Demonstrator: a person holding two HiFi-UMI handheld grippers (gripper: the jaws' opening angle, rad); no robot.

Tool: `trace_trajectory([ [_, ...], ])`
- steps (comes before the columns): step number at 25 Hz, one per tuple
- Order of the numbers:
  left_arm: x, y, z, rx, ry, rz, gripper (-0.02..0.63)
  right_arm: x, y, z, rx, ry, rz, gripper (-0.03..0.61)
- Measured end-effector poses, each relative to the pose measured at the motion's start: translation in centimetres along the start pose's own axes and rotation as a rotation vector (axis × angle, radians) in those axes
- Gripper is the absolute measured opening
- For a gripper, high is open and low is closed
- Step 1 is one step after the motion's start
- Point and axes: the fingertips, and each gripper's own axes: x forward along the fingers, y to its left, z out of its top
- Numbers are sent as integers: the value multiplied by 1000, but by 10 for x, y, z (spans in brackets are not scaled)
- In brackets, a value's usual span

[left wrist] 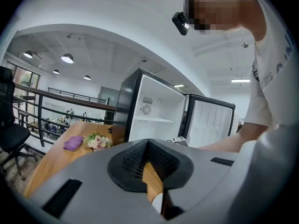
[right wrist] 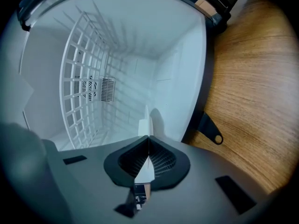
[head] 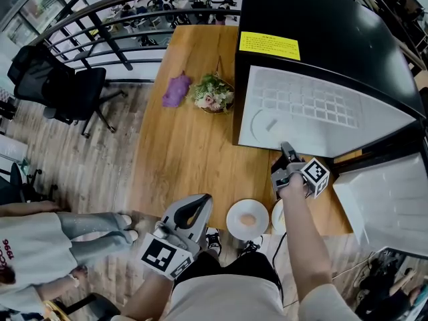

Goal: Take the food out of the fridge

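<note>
The black mini fridge [head: 321, 39] stands on the wooden table [head: 187, 152] with its door [head: 391, 202] swung open. My right gripper [head: 287, 151] is at the lower edge of the white interior [right wrist: 117, 41], rolled on its side. It is shut on a thin white thing [right wrist: 145, 120] seen edge-on, which looks like a plate's rim. My left gripper [head: 200, 200] hangs at the table's near edge, shut [left wrist: 148, 143] and empty. A white plate [head: 247, 219] with a pale round food sits on the table's front edge. A second plate [head: 278, 216] lies partly under my right arm.
A purple cloth [head: 176, 89] and a bunch of flowers [head: 212, 92] lie on the table left of the fridge. A wire shelf [right wrist: 84, 78] lines the fridge interior. A black office chair [head: 60, 85] and a railing [head: 100, 19] stand beyond. A person's legs [head: 87, 229] are at the left.
</note>
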Motion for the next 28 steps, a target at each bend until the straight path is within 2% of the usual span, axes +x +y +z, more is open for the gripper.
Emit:
trace_trajectory([
  [6,4,-21,4,2,0,-2,5,-28,4,16,13,-16,41,23],
  [15,-2,-3,4,9,-20,-8,5,-43,15,-9,10,-6,102,23],
  [28,9,-39,15,43,-41,-84,5,-133,34,-20,33,-26,179,23],
])
